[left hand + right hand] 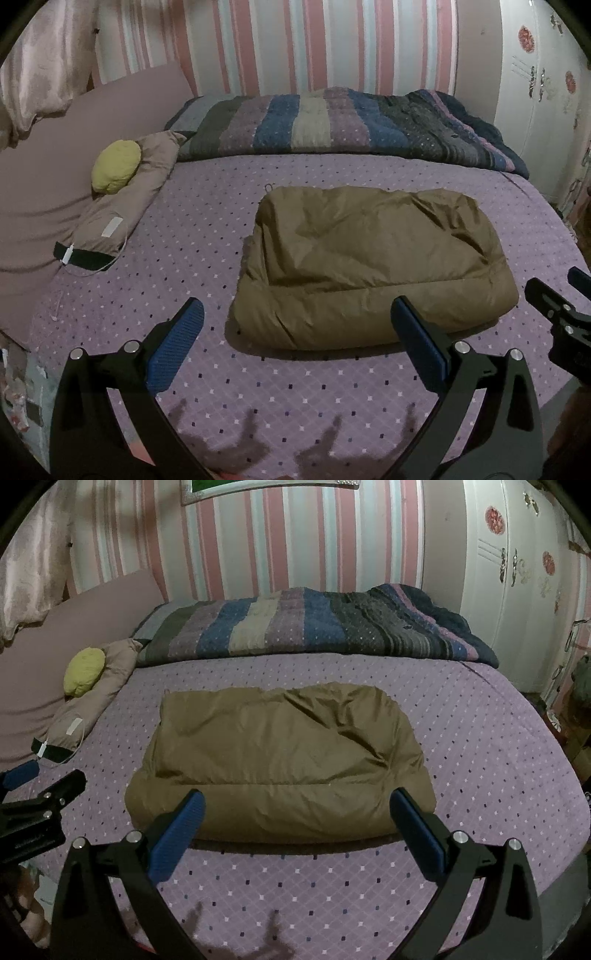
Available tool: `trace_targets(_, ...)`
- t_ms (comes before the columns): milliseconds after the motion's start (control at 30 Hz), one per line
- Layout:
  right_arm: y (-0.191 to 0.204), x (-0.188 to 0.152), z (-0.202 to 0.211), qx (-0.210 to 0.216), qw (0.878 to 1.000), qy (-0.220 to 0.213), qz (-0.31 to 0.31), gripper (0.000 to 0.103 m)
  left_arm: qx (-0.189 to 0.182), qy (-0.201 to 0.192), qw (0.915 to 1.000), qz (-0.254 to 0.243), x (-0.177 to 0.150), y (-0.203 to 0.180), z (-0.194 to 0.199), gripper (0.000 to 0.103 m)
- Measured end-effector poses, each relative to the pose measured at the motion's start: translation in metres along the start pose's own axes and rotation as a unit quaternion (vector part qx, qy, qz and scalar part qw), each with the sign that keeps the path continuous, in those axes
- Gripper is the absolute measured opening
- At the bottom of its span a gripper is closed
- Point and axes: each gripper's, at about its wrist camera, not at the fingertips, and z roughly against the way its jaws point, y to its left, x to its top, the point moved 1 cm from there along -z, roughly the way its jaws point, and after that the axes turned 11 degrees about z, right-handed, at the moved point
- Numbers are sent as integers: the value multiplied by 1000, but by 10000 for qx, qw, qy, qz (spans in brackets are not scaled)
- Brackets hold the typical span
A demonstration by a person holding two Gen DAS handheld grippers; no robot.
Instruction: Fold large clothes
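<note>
One olive-brown padded jacket [373,269] lies folded into a thick rectangle on the purple bedcover [207,236], near the middle of the bed. In the left wrist view it sits at about 1 o'clock from the centre of the picture; in the right wrist view it fills the centre.

There are two grippers. The left gripper [295,332] has its two blue fingers spread wide and holds nothing; its right finger overlaps the near edge of the jacket in the picture, but I cannot tell if it touches. The right gripper [297,819] is also spread wide and empty, with both fingers in front of the near edge of the jacket.

At 12 o'clock one striped quilt [343,122] lies along the far side. At 9 to 10 o'clock there is one beige pillow [125,199] with one small yellow cushion [116,166] on it, and one black strap [83,256] just beside the pillow.
</note>
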Motion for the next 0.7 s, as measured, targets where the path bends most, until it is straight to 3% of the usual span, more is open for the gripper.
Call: trace_targets(700,9,2,5,-140,9999,-23,71,100,-65,-52,9999,88,-3,8,4,100)
